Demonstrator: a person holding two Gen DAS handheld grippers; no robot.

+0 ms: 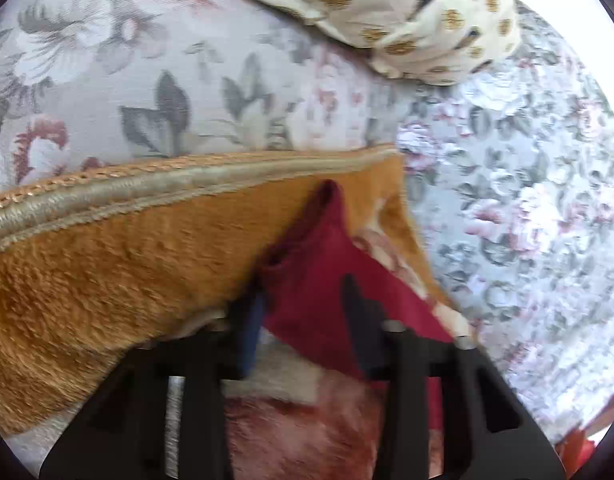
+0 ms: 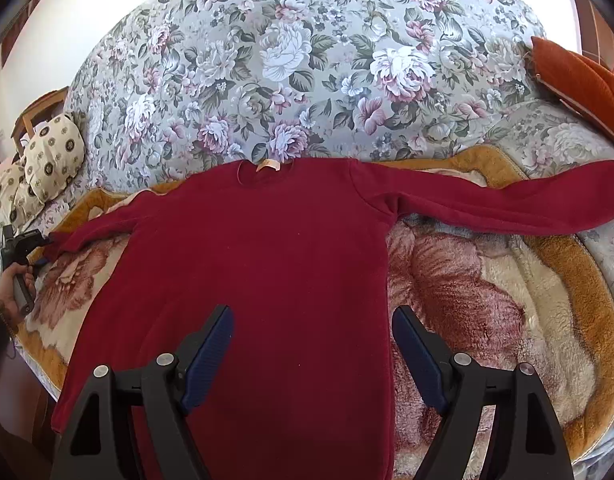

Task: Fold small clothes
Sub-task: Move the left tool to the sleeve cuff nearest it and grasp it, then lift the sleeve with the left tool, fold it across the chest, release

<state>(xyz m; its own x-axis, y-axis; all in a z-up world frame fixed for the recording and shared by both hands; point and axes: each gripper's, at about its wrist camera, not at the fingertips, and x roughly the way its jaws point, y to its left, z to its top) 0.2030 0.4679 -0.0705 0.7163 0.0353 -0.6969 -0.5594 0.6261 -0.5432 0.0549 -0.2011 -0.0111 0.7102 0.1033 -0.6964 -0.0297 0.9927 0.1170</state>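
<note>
My right claw (image 2: 311,356) hangs wide over the hem end of the red sweater (image 2: 267,272), gripping nothing. My left claw (image 1: 303,312) is narrow around the cuff (image 1: 327,216) of one sleeve; whether it pinches, I cannot tell. I'd lift low and carry that sleeve across the chest. The knit is soft and limp, lying flat on a plush blanket (image 2: 507,320); beyond, the floral bed cover (image 2: 291,64).

Dark red sweater (image 2: 267,264) lies flat, both sleeves spread outward.
</note>
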